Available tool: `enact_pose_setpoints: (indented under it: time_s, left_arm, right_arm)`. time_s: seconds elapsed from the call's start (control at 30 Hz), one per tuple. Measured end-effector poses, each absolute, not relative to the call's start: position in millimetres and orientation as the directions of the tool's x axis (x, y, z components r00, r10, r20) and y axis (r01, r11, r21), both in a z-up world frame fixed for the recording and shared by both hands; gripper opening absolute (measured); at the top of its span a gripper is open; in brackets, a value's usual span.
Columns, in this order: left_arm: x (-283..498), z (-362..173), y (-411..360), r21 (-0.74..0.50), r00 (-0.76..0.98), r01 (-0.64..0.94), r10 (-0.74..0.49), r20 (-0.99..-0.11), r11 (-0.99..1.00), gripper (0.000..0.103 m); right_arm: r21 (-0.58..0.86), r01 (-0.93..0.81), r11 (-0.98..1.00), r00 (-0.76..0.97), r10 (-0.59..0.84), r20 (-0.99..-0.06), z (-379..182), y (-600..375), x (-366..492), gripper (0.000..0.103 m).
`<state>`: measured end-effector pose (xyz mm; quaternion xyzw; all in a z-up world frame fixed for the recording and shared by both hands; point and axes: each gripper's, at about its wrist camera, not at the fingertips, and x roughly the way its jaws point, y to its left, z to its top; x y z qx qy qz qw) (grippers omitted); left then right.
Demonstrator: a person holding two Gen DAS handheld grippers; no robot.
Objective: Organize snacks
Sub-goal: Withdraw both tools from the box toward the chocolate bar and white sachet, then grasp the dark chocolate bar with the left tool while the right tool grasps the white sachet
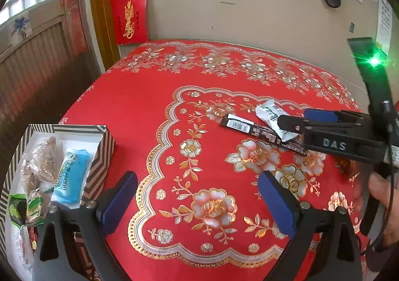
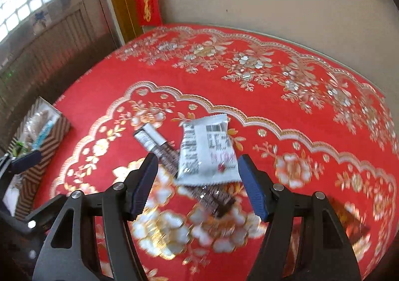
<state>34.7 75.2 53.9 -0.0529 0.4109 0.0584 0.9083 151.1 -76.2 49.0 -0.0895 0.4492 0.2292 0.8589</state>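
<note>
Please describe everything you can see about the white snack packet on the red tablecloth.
The white snack packet is a flat, glossy pouch with crimped ends, black print, a barcode and a small red mark. It looks sealed. It lies on the red tablecloth, its lower part overlapping the dark snack bar and resting on it. The right gripper stands open around its near end; no pad presses it.

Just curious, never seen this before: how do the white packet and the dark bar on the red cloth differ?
The white packet is short and wide; the dark bar is long and slim. The white packet lies on top, the dark bar partly beneath it. Both show barcodes and lie outside the striped box.
</note>
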Motion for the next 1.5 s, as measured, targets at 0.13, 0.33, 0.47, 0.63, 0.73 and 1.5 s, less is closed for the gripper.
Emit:
enact_pose_setpoints:
  time_s: [0.13,0.33,0.47,0.63,0.73,1.5]
  left_arm:
    - [42,55,76,-0.054,0.652,-0.165,0.068,-0.755,0.985,0.098]
    - [51,55,71,-0.034,0.647,-0.166,0.083,-0.758,0.986,0.098]
    - [52,53,72,-0.028,0.639,-0.169,0.088,-0.764,0.985,0.098]
    - [55,50,73,-0.028,0.634,-0.175,0.091,-0.768,0.984,0.098]
    - [55,49,73,-0.023,0.631,-0.177,0.095,-0.770,0.984,0.098]
    - [50,53,76,-0.040,0.635,-0.181,0.086,-0.768,0.983,0.098]
  right_arm:
    - [0.056,-0.489,0.871,0.469,0.316,-0.825,44,-72,169,0.067]
    - [-0.007,-0.507,0.862,0.472,0.271,-0.839,33,-63,181,0.067]
    - [-0.143,-0.421,0.896,0.569,0.138,-0.810,36,-75,187,0.067]
    - [-0.100,-0.439,0.893,0.574,0.194,-0.796,47,-86,183,0.067]
    - [-0.085,-0.508,0.857,0.550,0.247,-0.798,49,-72,173,0.067]
    - [-0.038,-0.525,0.850,0.494,0.269,-0.827,53,-80,140,0.067]
